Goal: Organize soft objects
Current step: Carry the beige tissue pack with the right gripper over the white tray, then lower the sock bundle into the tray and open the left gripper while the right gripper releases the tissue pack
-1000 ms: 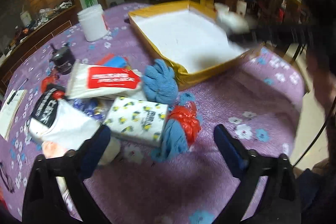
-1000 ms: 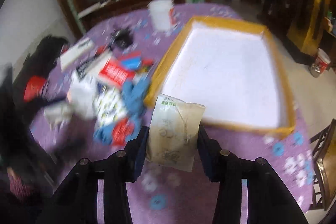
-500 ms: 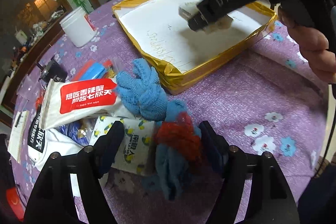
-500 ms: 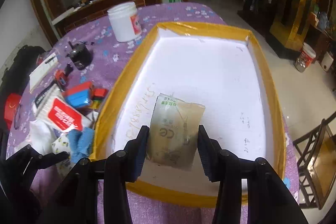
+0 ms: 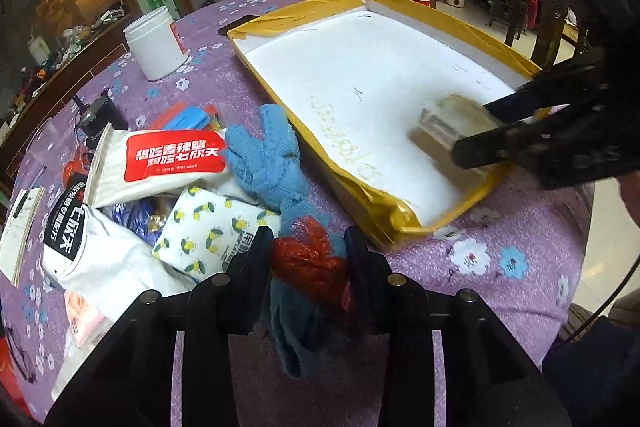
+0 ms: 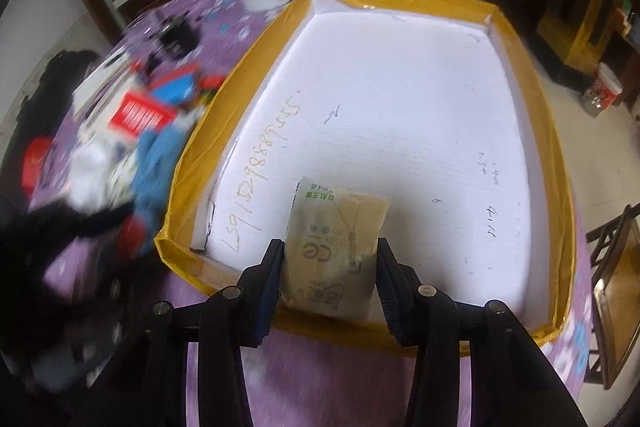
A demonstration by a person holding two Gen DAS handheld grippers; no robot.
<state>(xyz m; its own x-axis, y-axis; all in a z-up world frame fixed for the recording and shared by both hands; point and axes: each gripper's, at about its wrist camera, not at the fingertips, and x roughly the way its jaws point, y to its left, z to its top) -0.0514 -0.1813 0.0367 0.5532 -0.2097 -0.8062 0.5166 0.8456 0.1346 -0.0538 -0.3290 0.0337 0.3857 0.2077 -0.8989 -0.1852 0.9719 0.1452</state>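
I count one yellow-taped tray (image 5: 404, 215) and one white plastic jar (image 5: 154, 45) on the purple cloth. Of tissue and wipe packs I see four: one brown tissue pack (image 6: 336, 247) in my right-hand view, one red-labelled wipes pack (image 5: 160, 163), one lemon-print tissue pack (image 5: 208, 231) and one white pack with a black label (image 5: 100, 259). Blue knitted gloves (image 5: 268, 159) come to two as far as I can tell, one of them with a red palm (image 5: 308, 259), plus one black canister (image 5: 96, 119).
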